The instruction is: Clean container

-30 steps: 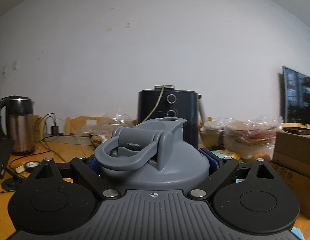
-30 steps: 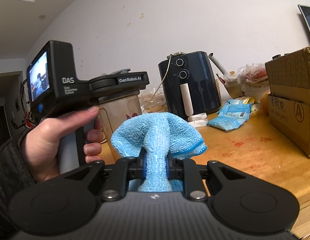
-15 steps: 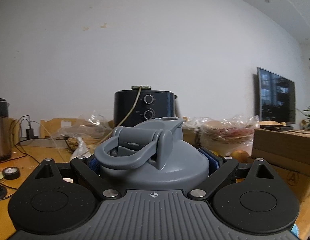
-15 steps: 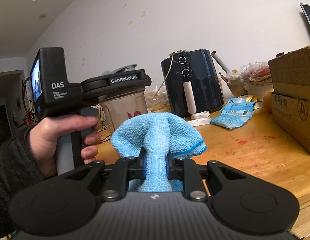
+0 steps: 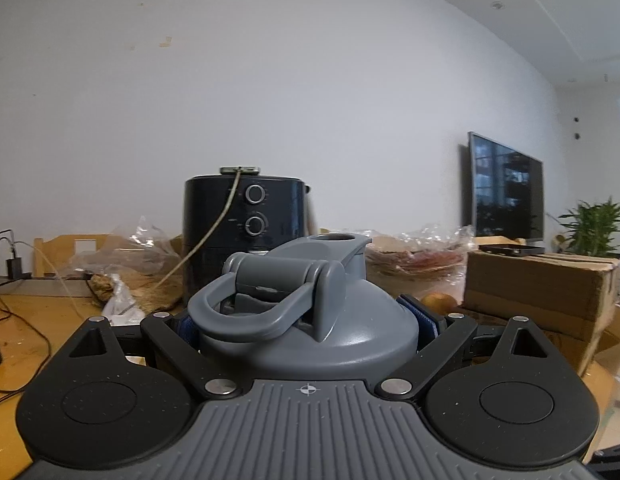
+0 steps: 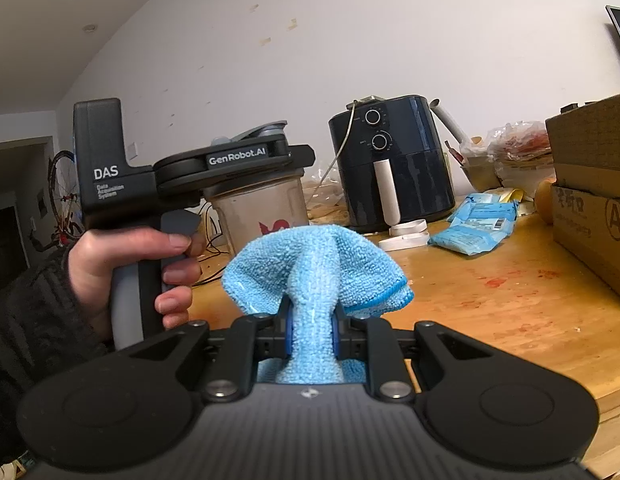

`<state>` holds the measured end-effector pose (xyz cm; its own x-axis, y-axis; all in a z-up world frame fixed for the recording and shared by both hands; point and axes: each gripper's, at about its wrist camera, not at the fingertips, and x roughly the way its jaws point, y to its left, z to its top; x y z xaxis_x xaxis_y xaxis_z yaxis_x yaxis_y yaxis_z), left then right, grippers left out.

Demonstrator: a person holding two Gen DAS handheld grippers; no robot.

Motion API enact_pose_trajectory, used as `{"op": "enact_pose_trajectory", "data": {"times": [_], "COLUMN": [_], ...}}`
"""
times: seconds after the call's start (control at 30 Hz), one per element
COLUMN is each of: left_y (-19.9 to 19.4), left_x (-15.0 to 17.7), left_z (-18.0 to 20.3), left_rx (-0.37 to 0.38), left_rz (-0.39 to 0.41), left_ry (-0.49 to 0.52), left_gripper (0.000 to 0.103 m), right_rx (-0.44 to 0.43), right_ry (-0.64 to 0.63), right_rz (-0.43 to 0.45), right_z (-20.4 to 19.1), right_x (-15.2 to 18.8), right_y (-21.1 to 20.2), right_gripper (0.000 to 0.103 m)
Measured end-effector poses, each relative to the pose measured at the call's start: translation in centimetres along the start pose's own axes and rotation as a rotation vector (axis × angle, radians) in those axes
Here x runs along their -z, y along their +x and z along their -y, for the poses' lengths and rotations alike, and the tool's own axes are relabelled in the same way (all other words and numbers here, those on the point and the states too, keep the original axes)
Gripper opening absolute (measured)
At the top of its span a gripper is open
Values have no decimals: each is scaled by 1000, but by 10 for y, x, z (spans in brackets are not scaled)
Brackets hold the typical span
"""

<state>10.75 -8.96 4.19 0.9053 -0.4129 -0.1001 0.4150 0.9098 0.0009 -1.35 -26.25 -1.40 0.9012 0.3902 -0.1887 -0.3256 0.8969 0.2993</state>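
Left wrist view is basically all container (image 5: pixel 310 320): its grey lid with the loop handle and the spout fills the space between the left gripper (image 5: pixel 310 320) fingers, and the blue pads (image 5: pixel 425 320) are pressed against both sides of the lid, so those tongs are clamped on it. Only the lid shows here, the body is hidden below.

The right wrist view fills that in. From there the same container (image 6: pixel 262 208) sits ahead and to the left of the right gripper (image 6: pixel 310 336), a cloudy clear tub with a red mark on it, held up near its top by the left gripper (image 6: pixel 246 160) with a person's hand (image 6: pixel 126 264) wrapped round the grip. The right gripper's jaws are nearly together, pinching a blue cloth (image 6: pixel 313 272) that puffs out past the tips.

Past the lid, straight ahead of the left tongs, stands a black air fryer (image 5: pixel 246 232) with a cord draped over it. Plastic bags (image 5: pixel 413 256) and a cardboard box (image 5: pixel 537 284) sit off to the right, with a TV (image 5: pixel 505 188) behind. Blue packets (image 6: pixel 473 224) lie on the wooden table (image 6: pixel 509 300) right of the cloth, beside reddish smears.
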Motion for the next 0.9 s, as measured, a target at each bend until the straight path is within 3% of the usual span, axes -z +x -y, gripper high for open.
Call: {"op": "enact_pose_trajectory", "data": {"times": [0.9], "left_y": [6], "left_x": [5], "left_z": [-27], "left_rx": [309], "left_rz": [3], "left_ry": [27], "left_gripper": [95], "right_rx": [-15], "right_ry": [-35], "right_rz": [5], "right_z": [-5], "right_x": [-4], "right_y": [6], "right_gripper": [12]}}
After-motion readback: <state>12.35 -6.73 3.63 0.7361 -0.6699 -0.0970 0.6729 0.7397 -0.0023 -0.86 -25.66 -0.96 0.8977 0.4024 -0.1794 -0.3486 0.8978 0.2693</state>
